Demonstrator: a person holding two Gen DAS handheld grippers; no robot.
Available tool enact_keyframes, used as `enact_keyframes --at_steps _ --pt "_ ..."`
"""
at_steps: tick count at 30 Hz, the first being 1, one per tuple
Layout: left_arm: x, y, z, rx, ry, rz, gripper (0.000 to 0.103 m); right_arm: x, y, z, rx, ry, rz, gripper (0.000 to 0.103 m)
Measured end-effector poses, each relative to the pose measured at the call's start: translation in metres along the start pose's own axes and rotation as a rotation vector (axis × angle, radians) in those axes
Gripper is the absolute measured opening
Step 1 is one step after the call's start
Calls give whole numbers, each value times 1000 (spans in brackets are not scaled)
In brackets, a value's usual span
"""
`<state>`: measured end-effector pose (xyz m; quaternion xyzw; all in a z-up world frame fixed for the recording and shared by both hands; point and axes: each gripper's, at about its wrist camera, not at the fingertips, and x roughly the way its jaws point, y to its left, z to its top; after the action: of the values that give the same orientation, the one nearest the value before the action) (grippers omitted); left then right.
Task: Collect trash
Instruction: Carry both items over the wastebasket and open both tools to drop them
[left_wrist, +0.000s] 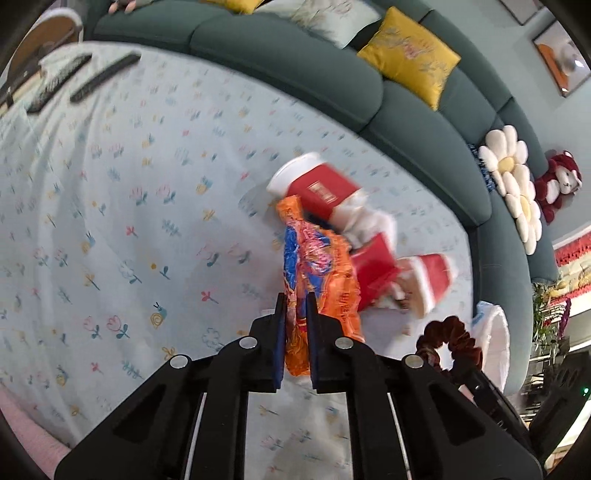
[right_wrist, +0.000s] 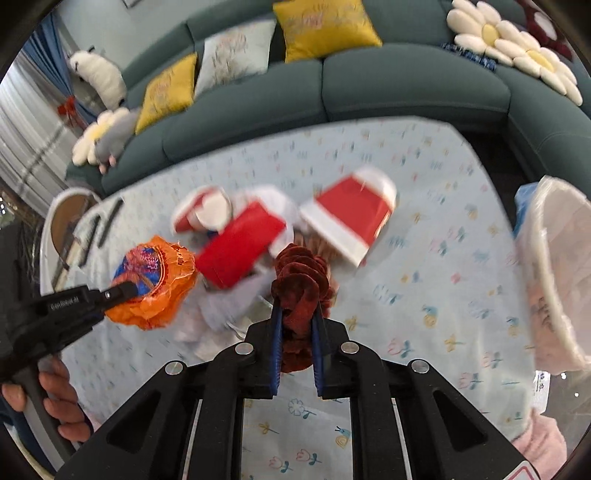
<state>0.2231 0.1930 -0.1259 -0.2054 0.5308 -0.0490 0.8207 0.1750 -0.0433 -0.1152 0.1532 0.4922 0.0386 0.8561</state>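
Two grabs at once | crinkled orange-and-blue foil snack wrapper clenched in my left tool, lifted above the floral-cloth table | dark red velvet scrunchie clamped in my right tool | red-and-white paper cups lie toppled beyond | white-lined bin at right.

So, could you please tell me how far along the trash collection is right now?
Nothing visibly binned yet. In hand: the left claw grips an orange snack wrapper, the right claw a dark red scrunchie. Left: red paper cups and crumpled tissue on the table; the lined bin waits at its edge.
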Motion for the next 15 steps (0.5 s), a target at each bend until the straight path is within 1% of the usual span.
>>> enact_keyframes --at_steps 3,6,9,14,15 --pt "-24 -19 0 29 -43 -20 9 -29 -4 7 8 -61 14 13" --pt "-50 -46 -1 69 -82 -54 9 -60 -11 13 15 -122 23 13" --pt "-67 -70 -4 108 -109 -80 9 -88 -18 21 22 -177 30 13" --pt "-93 -125 -13 194 -145 -129 9 -132 -35 31 30 -259 25 13" --pt "-96 -131 -17 206 -149 -134 9 -140 -39 32 33 -274 23 13"
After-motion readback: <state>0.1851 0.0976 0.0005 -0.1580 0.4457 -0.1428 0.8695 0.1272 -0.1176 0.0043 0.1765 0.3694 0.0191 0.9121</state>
